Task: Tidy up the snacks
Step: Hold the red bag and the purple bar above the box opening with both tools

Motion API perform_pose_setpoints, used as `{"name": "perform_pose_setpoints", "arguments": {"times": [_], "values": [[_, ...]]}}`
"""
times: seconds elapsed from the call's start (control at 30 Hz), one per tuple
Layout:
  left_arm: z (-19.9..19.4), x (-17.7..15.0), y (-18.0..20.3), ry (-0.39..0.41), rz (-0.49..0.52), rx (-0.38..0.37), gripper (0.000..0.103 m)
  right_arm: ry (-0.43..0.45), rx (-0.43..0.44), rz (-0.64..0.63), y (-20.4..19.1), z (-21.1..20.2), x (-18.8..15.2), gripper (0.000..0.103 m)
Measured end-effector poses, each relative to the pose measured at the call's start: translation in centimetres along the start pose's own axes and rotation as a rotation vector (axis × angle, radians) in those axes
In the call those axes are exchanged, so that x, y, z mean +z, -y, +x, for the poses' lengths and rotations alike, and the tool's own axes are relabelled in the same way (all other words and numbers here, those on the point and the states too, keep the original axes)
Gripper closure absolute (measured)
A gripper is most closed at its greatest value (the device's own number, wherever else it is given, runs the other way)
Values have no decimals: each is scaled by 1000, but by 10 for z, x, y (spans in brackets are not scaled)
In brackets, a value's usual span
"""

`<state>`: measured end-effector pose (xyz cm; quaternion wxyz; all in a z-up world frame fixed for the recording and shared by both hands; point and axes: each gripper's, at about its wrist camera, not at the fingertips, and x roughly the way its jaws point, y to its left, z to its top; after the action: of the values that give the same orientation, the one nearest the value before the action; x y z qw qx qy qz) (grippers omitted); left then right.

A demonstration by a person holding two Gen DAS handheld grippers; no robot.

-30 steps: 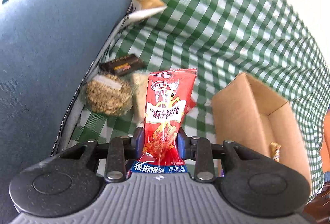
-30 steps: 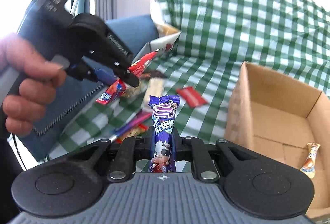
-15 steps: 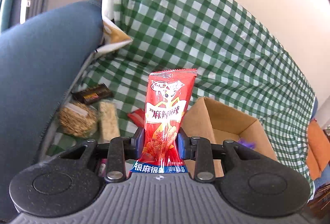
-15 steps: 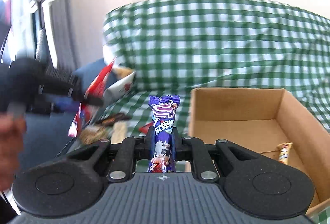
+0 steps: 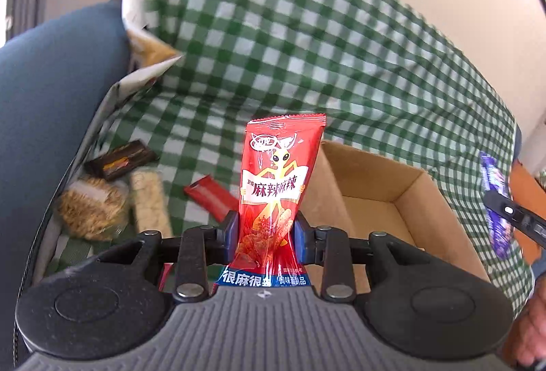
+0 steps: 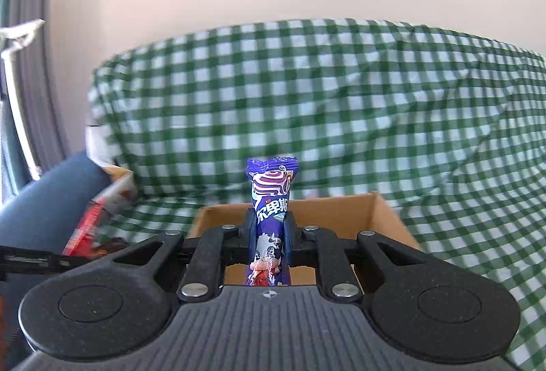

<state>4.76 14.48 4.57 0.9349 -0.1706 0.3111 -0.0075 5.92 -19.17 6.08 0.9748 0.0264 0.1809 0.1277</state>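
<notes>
At the far left a blue cushion (image 5: 51, 118) borders the checked cloth (image 5: 307, 46). Beside it lie a brown bar (image 5: 119, 159), a round oat cake (image 5: 90, 209), a pale bar (image 5: 148, 200) and a red wrapper (image 5: 208, 197). The left gripper (image 5: 267, 236) clamps an upright red packet (image 5: 279, 180). Just right of it sits an open box (image 5: 392, 200). The right gripper (image 6: 269, 234) is closed on an upright purple packet (image 6: 271, 193), with the box behind it.
</notes>
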Motion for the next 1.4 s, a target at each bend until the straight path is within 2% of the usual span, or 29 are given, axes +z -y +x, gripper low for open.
{"name": "perform_pose_setpoints", "arguments": {"times": [0.2, 0.5, 0.67, 0.93, 1.4], "values": [[-2, 0, 16, 36, 18, -38, 67, -35, -47, 19, 20, 22, -14, 88], [1, -2, 53, 100, 38, -101, 67, -1, -62, -131, 19, 15, -21, 88], [8, -6, 75, 113, 44, -143, 67, -1, -85, -129, 30, 16, -21, 88], [21, -17, 108, 120, 133, -180, 67, -13, -120, -109, 38, 18, -23, 88], [30, -29, 126, 122, 220, -195, 67, -16, -124, -138, 30, 19, -26, 88]]}}
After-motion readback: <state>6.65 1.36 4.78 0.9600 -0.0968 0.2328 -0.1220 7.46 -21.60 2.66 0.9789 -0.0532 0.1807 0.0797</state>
